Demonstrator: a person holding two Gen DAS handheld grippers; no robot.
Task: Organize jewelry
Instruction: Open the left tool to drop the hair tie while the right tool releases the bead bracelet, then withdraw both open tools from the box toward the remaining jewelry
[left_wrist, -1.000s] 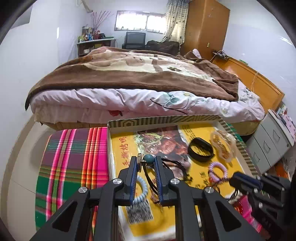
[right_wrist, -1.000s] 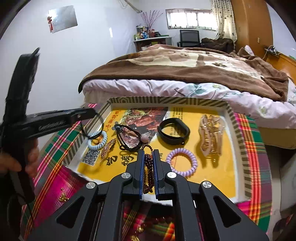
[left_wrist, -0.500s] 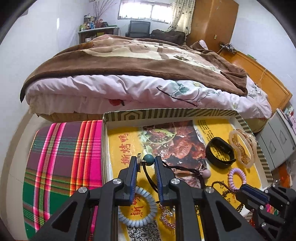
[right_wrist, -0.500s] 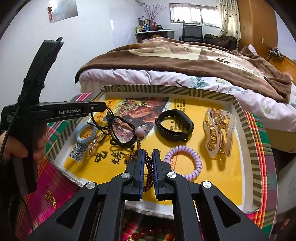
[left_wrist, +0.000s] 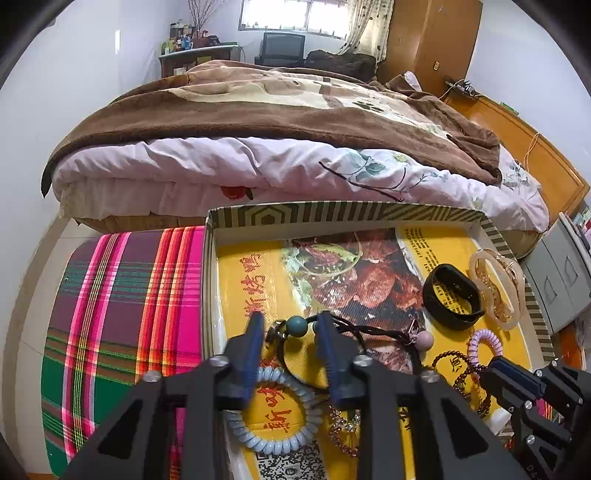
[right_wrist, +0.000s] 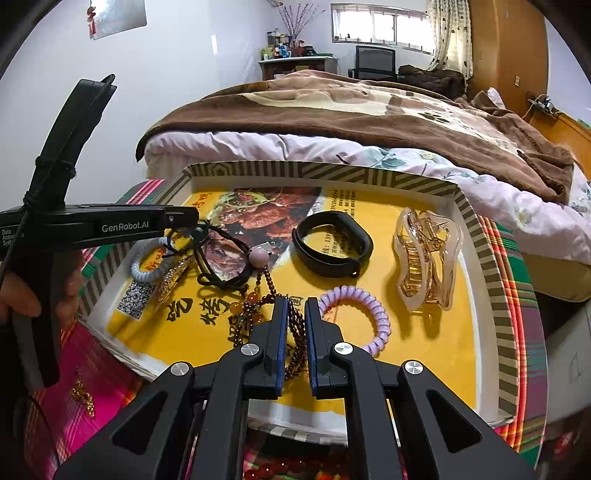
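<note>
Since half a second ago my left claw (left_wrist: 290, 326) has spread its fingers wide, and the black cord with the teal bead (left_wrist: 296, 325) now lies loose between them in the tray (left_wrist: 332, 214), released. My right claw (right_wrist: 295, 314) was clenched on the dark bead bracelet (right_wrist: 293, 332) and still is, low over the yellow tray floor.

Under the tray lies a striped plaid cloth (left_wrist: 122, 295) on the desk; behind it stands a bed (left_wrist: 277, 122) with a brown blanket, and a window in the far wall.

A blue coil band (left_wrist: 273, 435) is partly hidden under my left claw. Beside it lies a sparkling piece (left_wrist: 343, 432) that I cannot identify.
</note>
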